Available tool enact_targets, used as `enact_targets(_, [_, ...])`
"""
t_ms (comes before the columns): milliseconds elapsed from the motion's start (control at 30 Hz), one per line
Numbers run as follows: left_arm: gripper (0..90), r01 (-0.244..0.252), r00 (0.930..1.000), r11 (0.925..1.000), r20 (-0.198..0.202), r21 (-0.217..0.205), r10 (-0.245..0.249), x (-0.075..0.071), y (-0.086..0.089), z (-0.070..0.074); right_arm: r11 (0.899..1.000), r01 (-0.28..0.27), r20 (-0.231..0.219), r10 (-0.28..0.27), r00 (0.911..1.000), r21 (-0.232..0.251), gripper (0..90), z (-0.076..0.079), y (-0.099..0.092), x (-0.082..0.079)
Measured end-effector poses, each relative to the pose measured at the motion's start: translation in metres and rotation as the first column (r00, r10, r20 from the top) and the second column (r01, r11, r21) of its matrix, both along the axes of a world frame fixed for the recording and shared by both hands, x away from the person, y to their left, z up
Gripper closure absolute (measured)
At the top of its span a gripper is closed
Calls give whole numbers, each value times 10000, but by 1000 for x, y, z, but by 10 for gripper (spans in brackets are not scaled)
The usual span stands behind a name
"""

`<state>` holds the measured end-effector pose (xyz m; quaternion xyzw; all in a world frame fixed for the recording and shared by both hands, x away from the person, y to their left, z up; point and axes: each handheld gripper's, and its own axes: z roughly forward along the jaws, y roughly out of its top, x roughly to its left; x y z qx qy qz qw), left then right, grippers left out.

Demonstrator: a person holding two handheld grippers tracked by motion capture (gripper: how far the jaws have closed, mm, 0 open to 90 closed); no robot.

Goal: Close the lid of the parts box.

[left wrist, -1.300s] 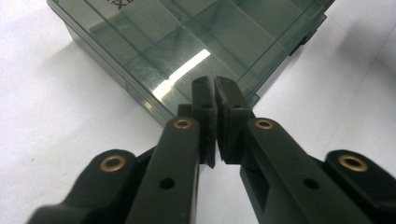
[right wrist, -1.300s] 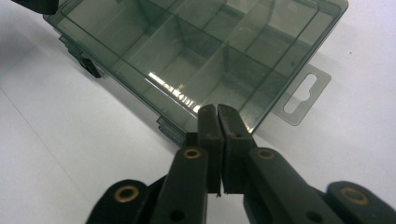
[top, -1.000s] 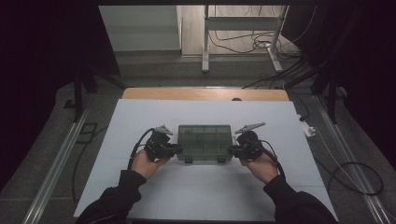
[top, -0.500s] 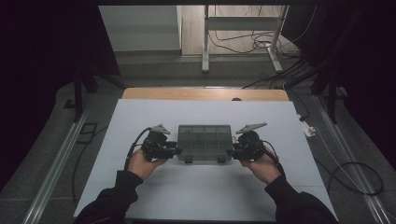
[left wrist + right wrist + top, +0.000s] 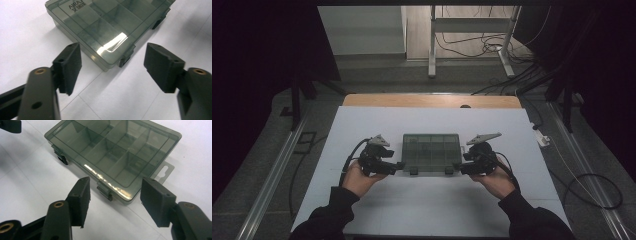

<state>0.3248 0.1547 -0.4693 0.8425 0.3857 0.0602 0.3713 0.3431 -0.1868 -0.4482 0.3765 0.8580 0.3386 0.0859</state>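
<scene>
Smoky translucent plastic compartment box (image 5: 432, 152), lid shut, lies flat on white table (image 5: 427, 210), between the two grippers. Left gripper (image 5: 398, 165) sits just beside the box's near-left corner, jaws spread wide, nothing between them. In the left gripper view the box (image 5: 105, 27) lies ahead of the pads, its corner pointing into the gap, one dark front latch (image 5: 126, 58) closest, second latch (image 5: 160, 21) farther off. Lid bears raised lettering, glare patch on it.

Right gripper (image 5: 462, 168) mirrors it at the near-right corner, jaws also wide apart, holding nothing. From the right gripper view the box (image 5: 112, 152) shows inner dividers, a latch (image 5: 105, 191) just ahead of the gap, another latch (image 5: 60, 153) beyond, a clear hang tab (image 5: 166, 171) off the far end. Other gripper's jaw tip (image 5: 10, 125) pokes in at top left.

Bare white tabletop all round the box and both grippers; wooden strip (image 5: 432, 101) along far edge, small white item (image 5: 542, 137) near the right edge, well apart. Floor cables (image 5: 592, 190) off to the right of the table.
</scene>
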Motion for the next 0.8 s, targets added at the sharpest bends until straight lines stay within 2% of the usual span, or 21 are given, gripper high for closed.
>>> enact_targets(200, [223,-46,9999,10000,120,-64,47,-7,4,4,9999,33,-114,-32,9999,139,358,2,0,-2])
enact_targets(300, [188,-30,9999,9999,96,-131,32,-9,7,5,9999,98,-196,-95,9998,128,307,2,-1,-2])
enact_targets(500, [174,9,9999,9998,123,-222,-6,-14,14,7,9997,26,-412,-16,9991,242,264,3,-3,-4])
enact_targets(800, [115,-128,9998,9993,170,-348,134,-22,22,10,9989,-184,-156,191,9997,422,204,10,-9,-13])
